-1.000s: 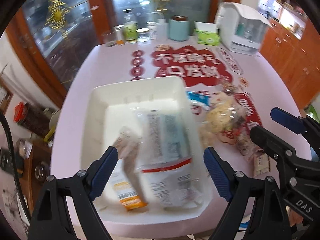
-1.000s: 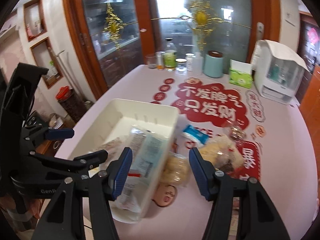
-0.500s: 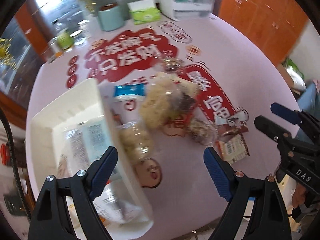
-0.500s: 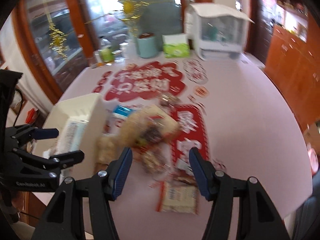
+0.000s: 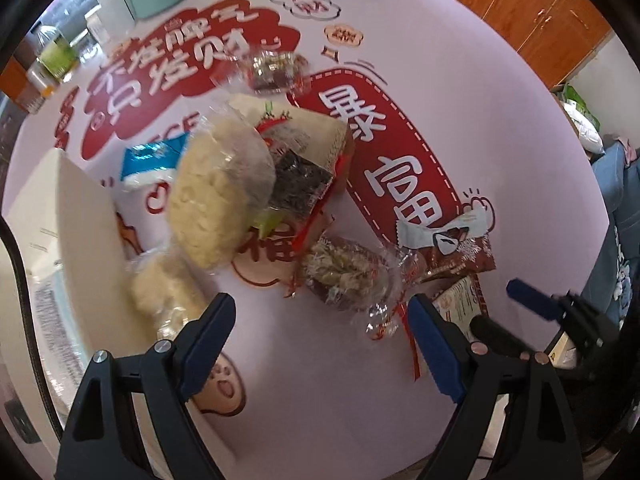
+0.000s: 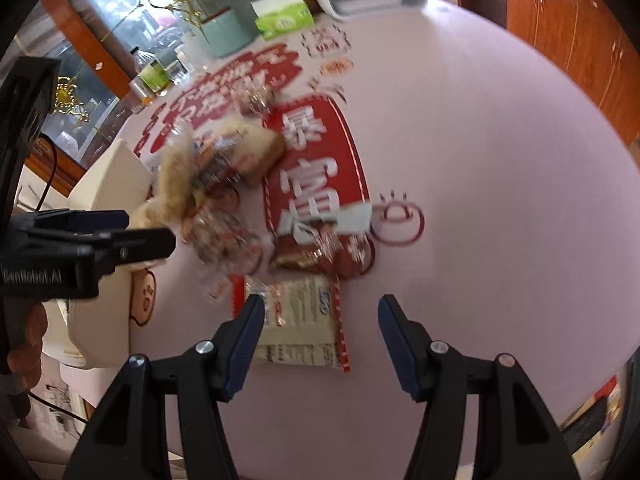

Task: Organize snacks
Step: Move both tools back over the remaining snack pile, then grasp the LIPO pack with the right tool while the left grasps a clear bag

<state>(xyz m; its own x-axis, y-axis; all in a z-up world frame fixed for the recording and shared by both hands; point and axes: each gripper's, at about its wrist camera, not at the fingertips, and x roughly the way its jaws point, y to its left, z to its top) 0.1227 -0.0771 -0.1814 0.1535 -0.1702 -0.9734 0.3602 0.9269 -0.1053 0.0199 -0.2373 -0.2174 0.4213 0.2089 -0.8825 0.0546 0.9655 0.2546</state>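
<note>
Pink table [image 5: 460, 92]: printed with red banners; the loose snacks lie in a heap near its middle, right of a white bin [image 5: 86, 240].
Snacks left out: a big clear bag of pale puffs [image 5: 218, 196] leans on a dark packet [image 5: 298, 184]; a blue-and-white packet [image 5: 154, 160] lies behind them; a small crinkly clear bag [image 5: 344, 276] sits nearest the left claw; a brown wrapper [image 5: 456, 258] and a flat white packet [image 6: 298, 322] lie to its right.
Left claw [image 5: 320, 344]: jaws wide and empty, hanging above the table in front of the crinkly bag, touching nothing.
Right claw [image 6: 322, 330]: jaws moderately apart and empty, the left finger [image 6: 244, 344] overlapping the edge of the flat white packet.
Risk, flat packet: it lies flush on the table, so pads may skid over the film or shove it along without biting.
Risk, crinkly bag: slippery film and loose twisted ends could let it slide out of a pinch, or the heap could topple when one bag is pulled.
Risk, two claws: they work side by side and could bump.
Left view only: the blue packet and the heap's layering, fairly sharp.
Right view only: the flat packet's whole face, and the left claw's body with the hand [image 6: 24, 336] holding it; this view is smeared.
</note>
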